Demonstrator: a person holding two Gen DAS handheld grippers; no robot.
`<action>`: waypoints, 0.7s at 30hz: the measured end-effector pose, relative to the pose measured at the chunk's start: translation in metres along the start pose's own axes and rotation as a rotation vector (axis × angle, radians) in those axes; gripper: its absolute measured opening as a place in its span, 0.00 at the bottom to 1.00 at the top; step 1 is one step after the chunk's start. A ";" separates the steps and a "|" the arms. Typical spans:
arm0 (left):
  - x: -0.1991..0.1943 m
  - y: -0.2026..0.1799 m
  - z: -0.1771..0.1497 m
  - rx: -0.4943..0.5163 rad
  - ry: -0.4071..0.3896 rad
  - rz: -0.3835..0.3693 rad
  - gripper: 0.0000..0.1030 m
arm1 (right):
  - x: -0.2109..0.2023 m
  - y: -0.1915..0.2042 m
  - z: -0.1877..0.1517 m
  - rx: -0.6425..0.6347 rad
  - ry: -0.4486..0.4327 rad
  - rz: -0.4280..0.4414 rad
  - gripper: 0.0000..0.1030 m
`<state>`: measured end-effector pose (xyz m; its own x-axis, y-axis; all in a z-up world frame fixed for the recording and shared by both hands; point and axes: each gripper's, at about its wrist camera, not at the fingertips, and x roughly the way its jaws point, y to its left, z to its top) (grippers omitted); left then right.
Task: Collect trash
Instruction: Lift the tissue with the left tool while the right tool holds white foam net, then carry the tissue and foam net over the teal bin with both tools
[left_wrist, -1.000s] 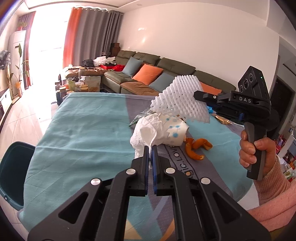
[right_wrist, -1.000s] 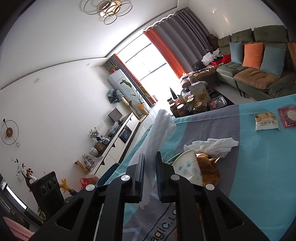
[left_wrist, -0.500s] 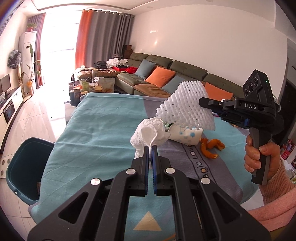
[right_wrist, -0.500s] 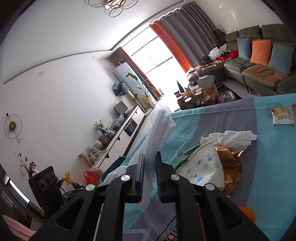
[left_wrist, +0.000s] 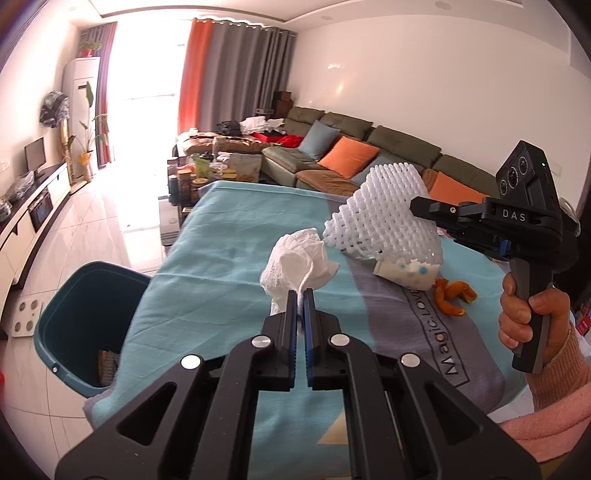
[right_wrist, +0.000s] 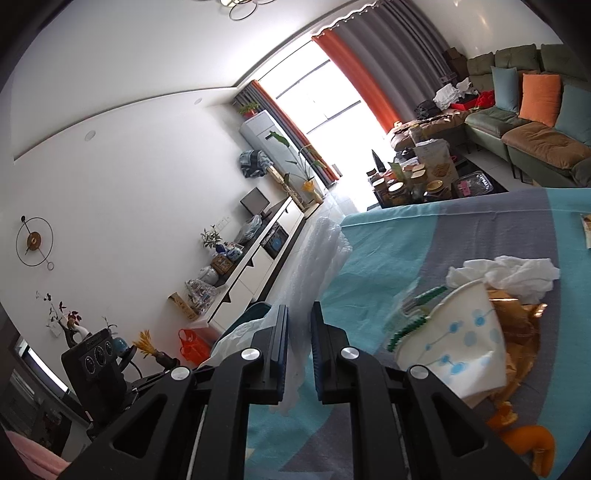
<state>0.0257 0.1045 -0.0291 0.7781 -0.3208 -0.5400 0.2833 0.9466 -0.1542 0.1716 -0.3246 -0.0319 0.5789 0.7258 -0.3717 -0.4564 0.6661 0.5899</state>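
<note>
Sunlight from the tall window washed over a living room with a long green sofa (left_wrist: 369, 147) against the white wall, and in front of it stood a table under a teal and grey cloth (left_wrist: 229, 236). At the table's near left corner, down on the tiled floor, sat a dark teal bin (left_wrist: 74, 310), its mouth open and something brownish lying inside; it looked like the place the trash was meant to go.

On the cloth lay what had not been collected: a tipped paper cup with blue dots (right_wrist: 454, 354), a crumpled white napkin (right_wrist: 513, 269) behind it, gold wrapping under it, and curls of orange peel (left_wrist: 450, 295) close by.

Both grippers were loaded. The right gripper (left_wrist: 421, 206), held in a hand (left_wrist: 532, 317) by its pistol handle, was closed on a white foam fruit net (left_wrist: 384, 218), which fanned out stiffly above the cup. The left gripper (left_wrist: 300, 295) was pinched almost fully together on a tail of a crumpled white tissue (left_wrist: 299, 262), so the wad stood up past the fingertips, clear of the cloth. Both pieces hung over the table, short of the bin, probably carried together to save a trip.
</note>
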 end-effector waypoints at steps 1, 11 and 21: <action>-0.002 0.003 0.000 -0.004 -0.002 0.008 0.04 | 0.003 0.002 0.000 -0.005 0.004 0.003 0.10; -0.015 0.035 -0.003 -0.060 -0.016 0.094 0.04 | 0.036 0.021 0.002 -0.037 0.064 0.048 0.10; -0.026 0.057 -0.005 -0.098 -0.031 0.152 0.04 | 0.064 0.037 -0.002 -0.058 0.122 0.090 0.10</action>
<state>0.0191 0.1668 -0.0283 0.8252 -0.1735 -0.5375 0.1065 0.9824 -0.1534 0.1907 -0.2529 -0.0348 0.4489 0.7960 -0.4059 -0.5426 0.6038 0.5839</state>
